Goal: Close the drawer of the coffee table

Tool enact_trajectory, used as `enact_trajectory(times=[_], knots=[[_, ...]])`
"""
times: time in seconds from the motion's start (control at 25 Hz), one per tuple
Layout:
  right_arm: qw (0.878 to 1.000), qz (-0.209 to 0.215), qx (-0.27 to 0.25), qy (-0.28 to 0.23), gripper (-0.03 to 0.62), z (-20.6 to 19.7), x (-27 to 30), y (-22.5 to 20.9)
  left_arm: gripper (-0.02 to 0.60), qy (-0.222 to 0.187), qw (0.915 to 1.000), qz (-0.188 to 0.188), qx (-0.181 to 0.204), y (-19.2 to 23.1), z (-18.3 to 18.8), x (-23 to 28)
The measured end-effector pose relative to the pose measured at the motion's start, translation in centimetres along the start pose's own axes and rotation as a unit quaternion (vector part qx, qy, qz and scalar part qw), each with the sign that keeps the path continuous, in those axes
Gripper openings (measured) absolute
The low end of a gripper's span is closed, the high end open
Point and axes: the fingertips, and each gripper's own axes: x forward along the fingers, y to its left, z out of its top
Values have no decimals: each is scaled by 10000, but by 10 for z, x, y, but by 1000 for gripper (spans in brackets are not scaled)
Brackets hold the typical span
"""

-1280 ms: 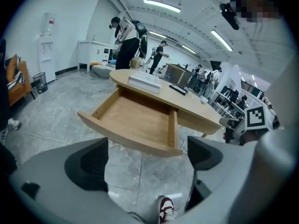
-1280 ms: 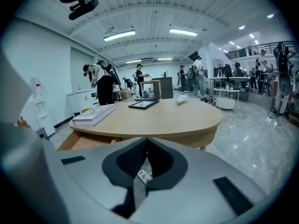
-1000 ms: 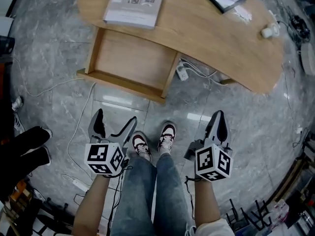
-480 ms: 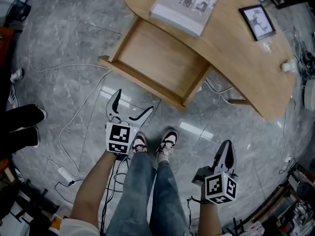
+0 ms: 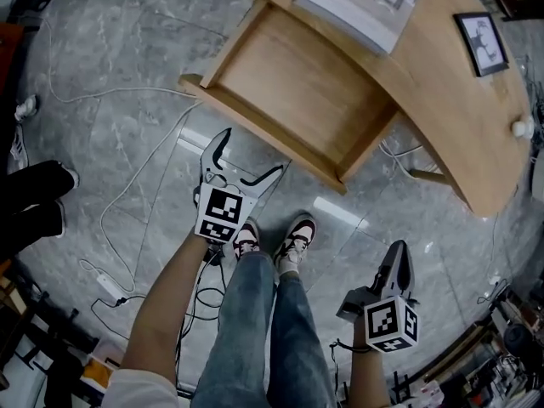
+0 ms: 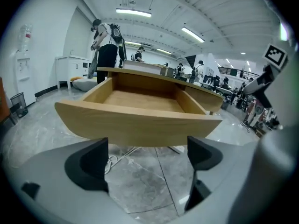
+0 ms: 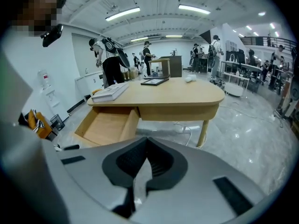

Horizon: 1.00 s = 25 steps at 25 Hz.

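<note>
The person stands with both bare forearms reaching forward and down. The left forearm (image 5: 170, 300) stretches well out from the body, and the left gripper (image 5: 251, 153) at its end points ahead and downward, jaws spread wide in a V. Its dark pads (image 6: 88, 164) stand well apart. Its marker cube (image 5: 223, 213) faces up toward the head. The right forearm (image 5: 364, 379) is kept closer in, at the person's right side. The right gripper (image 5: 399, 255) also tilts downward, with its jaws together - its ribbed pads (image 7: 124, 161) meet along a thin seam. Between the two arms are legs in jeans (image 5: 255, 338) and a pair of shoes (image 5: 296, 232).
</note>
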Motion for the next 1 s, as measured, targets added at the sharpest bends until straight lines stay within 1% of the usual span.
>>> enact_trajectory(times=[0.12,0.28,0.4,0.6,0.8,1.0], knots=[[10000,28,-29,61,2,-4,5,5,529,-69,9999,31,-67,5,1,9],[9999,32,-48,123,2,-8,11,4,529,-59,9999,-5,114,4,1,17],[9998,-31,-33,205,2,-11,14,-1,529,-50,9997,77,238,8,0,20],[9996,-128,78,256,2,-15,18,-11,529,-135,9994,96,313,11,5,23],[9992,-176,182,293,2,-18,19,-16,529,-238,9996,104,125,13,11,24],[9991,-206,236,292,2,-19,20,-21,529,-71,9999,88,70,12,12,23]])
